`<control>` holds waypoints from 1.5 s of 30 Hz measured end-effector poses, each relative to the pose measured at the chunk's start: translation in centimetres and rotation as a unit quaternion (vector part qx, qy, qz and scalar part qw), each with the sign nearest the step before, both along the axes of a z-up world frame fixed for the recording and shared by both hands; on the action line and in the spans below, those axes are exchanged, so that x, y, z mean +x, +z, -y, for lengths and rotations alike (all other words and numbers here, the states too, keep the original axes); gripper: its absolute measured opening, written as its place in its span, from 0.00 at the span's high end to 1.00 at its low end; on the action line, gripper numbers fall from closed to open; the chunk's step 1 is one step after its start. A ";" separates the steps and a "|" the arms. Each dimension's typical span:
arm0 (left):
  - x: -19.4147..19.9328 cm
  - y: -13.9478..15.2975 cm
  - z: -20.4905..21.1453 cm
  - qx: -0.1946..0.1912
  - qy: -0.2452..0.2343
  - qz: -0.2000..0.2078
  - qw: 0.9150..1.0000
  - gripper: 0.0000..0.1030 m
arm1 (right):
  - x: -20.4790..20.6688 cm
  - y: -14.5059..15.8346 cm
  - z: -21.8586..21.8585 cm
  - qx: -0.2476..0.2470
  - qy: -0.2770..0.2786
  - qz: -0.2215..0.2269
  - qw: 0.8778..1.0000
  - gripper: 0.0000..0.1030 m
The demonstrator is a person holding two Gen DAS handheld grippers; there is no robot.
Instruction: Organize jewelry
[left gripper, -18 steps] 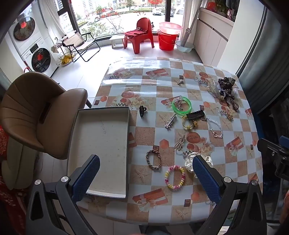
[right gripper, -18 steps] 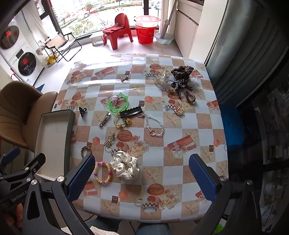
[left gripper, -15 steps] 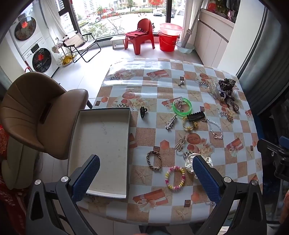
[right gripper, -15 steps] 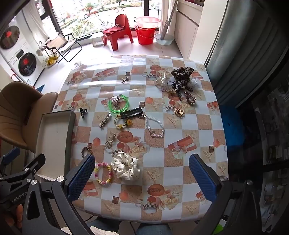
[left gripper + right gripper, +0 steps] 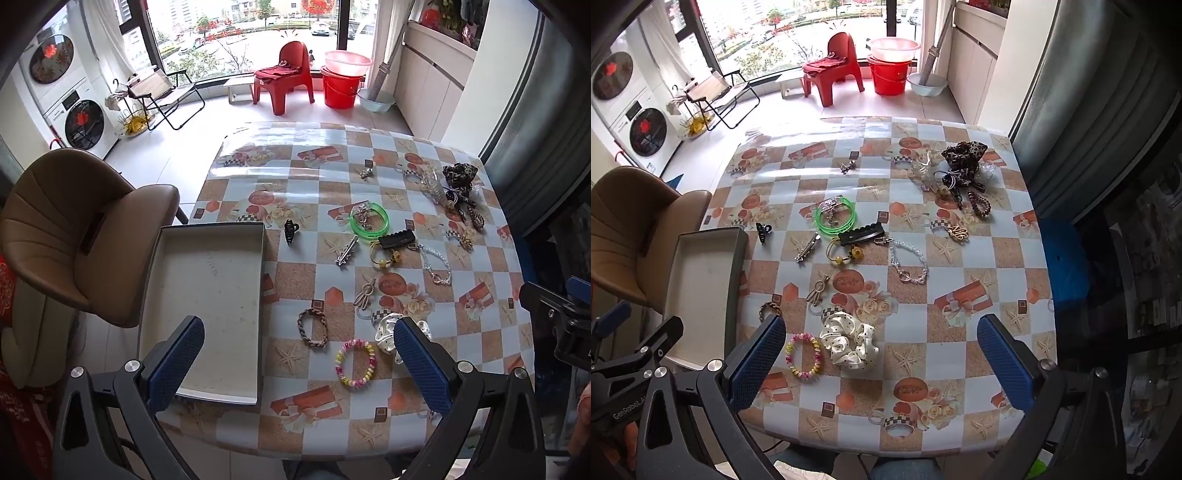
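Jewelry and hair pieces lie scattered on the patterned table. A pastel bead bracelet [image 5: 355,364] [image 5: 804,355], a white dotted scrunchie [image 5: 849,341] [image 5: 386,330] and a brown braided bracelet [image 5: 312,326] lie nearest. Farther off are green bangles [image 5: 369,219] [image 5: 836,218], a black clip [image 5: 397,239], a crystal bracelet [image 5: 908,264] and a leopard scrunchie [image 5: 963,155]. An empty grey tray [image 5: 207,295] [image 5: 701,291] sits at the table's left edge. My left gripper [image 5: 295,365] and right gripper [image 5: 881,363] are open, empty, held above the near edge.
A brown chair [image 5: 74,229] stands left of the table beside the tray. A small black claw clip [image 5: 290,230] lies just right of the tray. A red chair [image 5: 284,77] and red buckets [image 5: 341,83] stand on the floor beyond the table.
Both grippers have drifted slightly; the table looks marginally closer in the right wrist view. Nothing on the table has moved.
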State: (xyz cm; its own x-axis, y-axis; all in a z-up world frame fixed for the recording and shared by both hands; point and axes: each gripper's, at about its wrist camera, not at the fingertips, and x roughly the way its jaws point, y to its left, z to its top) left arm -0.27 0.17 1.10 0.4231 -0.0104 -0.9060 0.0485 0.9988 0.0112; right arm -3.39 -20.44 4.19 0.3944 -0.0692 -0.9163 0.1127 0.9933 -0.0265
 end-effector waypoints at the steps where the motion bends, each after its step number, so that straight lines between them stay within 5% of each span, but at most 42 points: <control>1: 0.0 0.1 0.0 0.000 0.001 -0.001 1.000 0.00 | 0.0 0.0 0.0 0.000 0.000 -0.001 1.000 0.00; 45: -0.2 -0.1 -0.4 -0.001 0.001 -0.001 1.000 0.00 | 0.2 -0.2 -0.1 0.004 -0.008 0.001 1.000 0.00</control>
State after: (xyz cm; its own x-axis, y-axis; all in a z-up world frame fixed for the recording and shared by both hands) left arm -0.47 0.59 1.01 0.4211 -0.0116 -0.9069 0.0471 0.9989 0.0091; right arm -3.18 -20.36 4.00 0.3955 -0.0690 -0.9159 0.1294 0.9914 -0.0188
